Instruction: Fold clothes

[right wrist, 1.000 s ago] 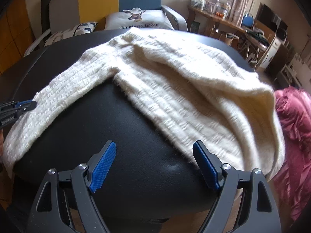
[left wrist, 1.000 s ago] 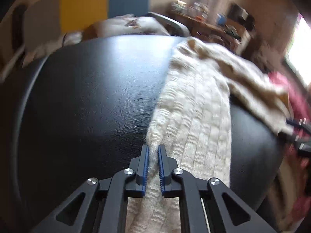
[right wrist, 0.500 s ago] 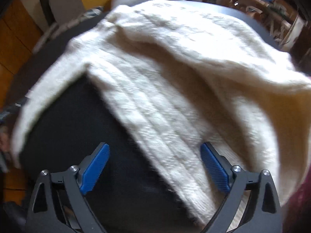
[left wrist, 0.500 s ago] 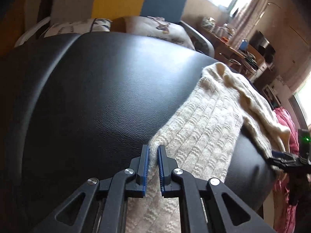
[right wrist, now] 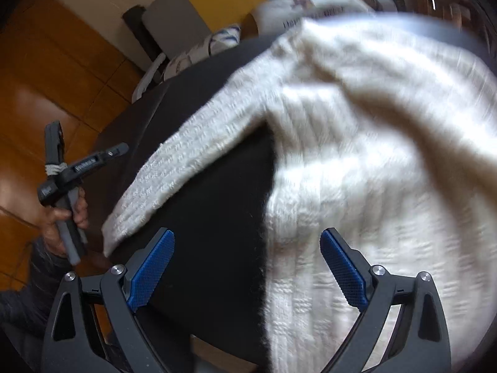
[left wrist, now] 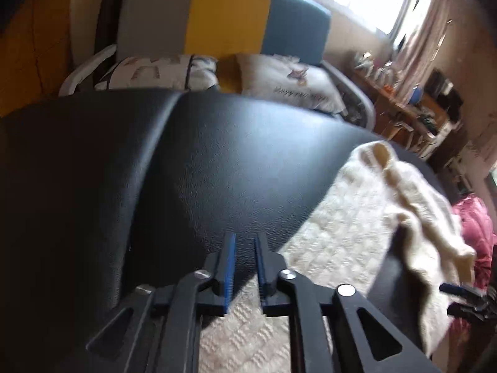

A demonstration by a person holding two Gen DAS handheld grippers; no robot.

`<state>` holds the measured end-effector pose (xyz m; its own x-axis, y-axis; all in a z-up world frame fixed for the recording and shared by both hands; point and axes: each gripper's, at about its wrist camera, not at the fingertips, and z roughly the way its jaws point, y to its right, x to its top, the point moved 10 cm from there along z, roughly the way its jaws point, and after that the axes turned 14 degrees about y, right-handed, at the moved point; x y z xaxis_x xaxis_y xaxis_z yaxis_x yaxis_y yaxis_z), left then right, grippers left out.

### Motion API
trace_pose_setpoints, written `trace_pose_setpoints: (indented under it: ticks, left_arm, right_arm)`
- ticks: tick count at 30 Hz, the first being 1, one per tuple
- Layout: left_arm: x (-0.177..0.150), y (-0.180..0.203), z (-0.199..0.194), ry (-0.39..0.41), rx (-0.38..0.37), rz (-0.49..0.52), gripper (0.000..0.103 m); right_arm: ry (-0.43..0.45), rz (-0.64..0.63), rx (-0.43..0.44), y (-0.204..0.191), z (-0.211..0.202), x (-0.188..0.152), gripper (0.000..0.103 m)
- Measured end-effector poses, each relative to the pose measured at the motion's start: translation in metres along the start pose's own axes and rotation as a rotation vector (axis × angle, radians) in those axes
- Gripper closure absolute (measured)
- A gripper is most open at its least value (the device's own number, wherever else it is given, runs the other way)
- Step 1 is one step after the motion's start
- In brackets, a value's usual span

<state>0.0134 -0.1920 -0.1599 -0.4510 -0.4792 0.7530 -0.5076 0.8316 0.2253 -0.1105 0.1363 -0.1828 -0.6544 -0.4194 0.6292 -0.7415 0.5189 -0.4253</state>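
In the right wrist view, the right hand-held gripper (right wrist: 247,233) hangs wide open with its blue ribbed pads spread far apart, holding nothing. Under it, the edge of the cream cable-knit sweater (right wrist: 357,155) runs between the fingers: the pad at 4 o'clock is over knit, and the pad at 8 o'clock is over the bare black leather-look padded counter (right wrist: 211,217). The sweater's body fills the view from 12 to 5 o'clock. One sleeve (right wrist: 186,155) stretches flat towards 8 o'clock, and its cuff reaches the counter's near edge.

At 9 o'clock, beyond that cuff and clear of it, a person's hand (right wrist: 62,217) grips the handle of the left hand-held gripper (left wrist: 245,237) above an orange-brown wooden floor (right wrist: 46,77). The white lettering on its side is too small to read.

In the left wrist view, that gripper's jaws are only a narrow slot apart, with nothing between them. Knit lies below them, and the sweater spreads away towards 3 o'clock. A pink cloth (left wrist: 475,223) hangs past the counter at 3 o'clock. At 12 o'clock sits a white printed cushion (left wrist: 289,80), its writing too blurred to read, against a grey, yellow and blue panelled sofa (left wrist: 226,18).
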Motion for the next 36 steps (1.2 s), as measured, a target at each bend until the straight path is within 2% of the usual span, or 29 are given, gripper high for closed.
trace_pose_setpoints:
  ticks: [3, 6, 9, 11, 13, 17, 21, 23, 25, 27, 30, 33, 34, 36]
  left_arm:
    - [-0.011, 0.019, -0.007, -0.011, -0.071, 0.051, 0.088]
    - [-0.034, 0.040, -0.014, -0.044, -0.161, 0.051, 0.088]
    - [-0.059, 0.051, -0.009, -0.104, -0.166, 0.059, 0.086]
    - [-0.077, 0.052, -0.001, -0.173, -0.158, 0.048, 0.084]
    - [-0.084, 0.051, 0.000, -0.191, -0.165, 0.019, 0.083]
    - [-0.084, 0.036, -0.009, -0.196, -0.195, -0.073, 0.075]
    - [-0.073, -0.004, -0.025, -0.141, -0.128, -0.137, 0.075]
    - [-0.069, -0.027, -0.033, -0.127, -0.085, -0.139, 0.071]
    - [-0.068, -0.046, -0.035, -0.121, -0.055, -0.114, 0.070]
    - [-0.067, -0.054, -0.036, -0.118, -0.049, -0.041, 0.070]
    - [-0.071, -0.042, -0.025, -0.144, -0.096, 0.132, 0.069]
    - [-0.083, -0.025, -0.016, -0.205, -0.201, 0.190, 0.069]
    - [-0.086, -0.020, -0.013, -0.219, -0.219, 0.210, 0.068]
    - [-0.088, -0.017, -0.008, -0.217, -0.209, 0.249, 0.066]
  right_arm:
    - [0.022, -0.112, -0.101, 0.003, -0.018, 0.003, 0.006]
    - [0.034, -0.223, -0.211, 0.009, -0.034, 0.004, 0.006]
    - [0.042, -0.324, -0.313, 0.015, -0.050, 0.006, 0.006]
    - [0.021, -0.306, -0.311, 0.017, -0.044, -0.001, 0.006]
    - [-0.002, -0.260, -0.291, 0.019, -0.035, -0.010, 0.006]
    - [-0.038, -0.203, -0.261, 0.020, -0.018, -0.027, 0.006]
    - [-0.058, -0.196, -0.251, 0.018, -0.008, -0.037, 0.006]
    - [-0.063, -0.183, -0.237, 0.017, -0.006, -0.041, 0.006]
    - [-0.067, -0.171, -0.233, 0.018, -0.003, -0.043, 0.006]
    - [-0.076, -0.164, -0.234, 0.019, 0.001, -0.045, 0.006]
    - [-0.087, -0.170, -0.240, 0.017, 0.005, -0.047, 0.006]
    - [-0.092, -0.179, -0.243, 0.013, 0.006, -0.048, 0.006]
    - [-0.092, -0.181, -0.246, 0.013, 0.006, -0.048, 0.006]
    - [-0.097, -0.180, -0.254, 0.014, 0.005, -0.049, 0.006]
